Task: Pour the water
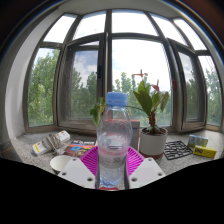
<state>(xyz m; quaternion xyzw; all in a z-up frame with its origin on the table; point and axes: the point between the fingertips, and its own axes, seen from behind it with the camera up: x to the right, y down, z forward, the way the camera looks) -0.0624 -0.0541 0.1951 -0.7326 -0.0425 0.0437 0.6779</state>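
A clear plastic water bottle [114, 135] with a pale blue cap stands upright between my gripper's [112, 172] two fingers. The magenta pads [90, 160] press against both of its sides, so the gripper is shut on the bottle. The bottle holds water up to near its shoulder. Its base is hidden below the fingers, so I cannot tell whether it rests on anything.
Beyond the bottle is a windowsill with a potted plant in a white pot [152, 140] to the right, a dark gridded object [177, 150] and a yellow box [204, 150] further right, and packets [50, 143] and a colourful box [80, 148] to the left. Large windows [110, 60] show trees behind.
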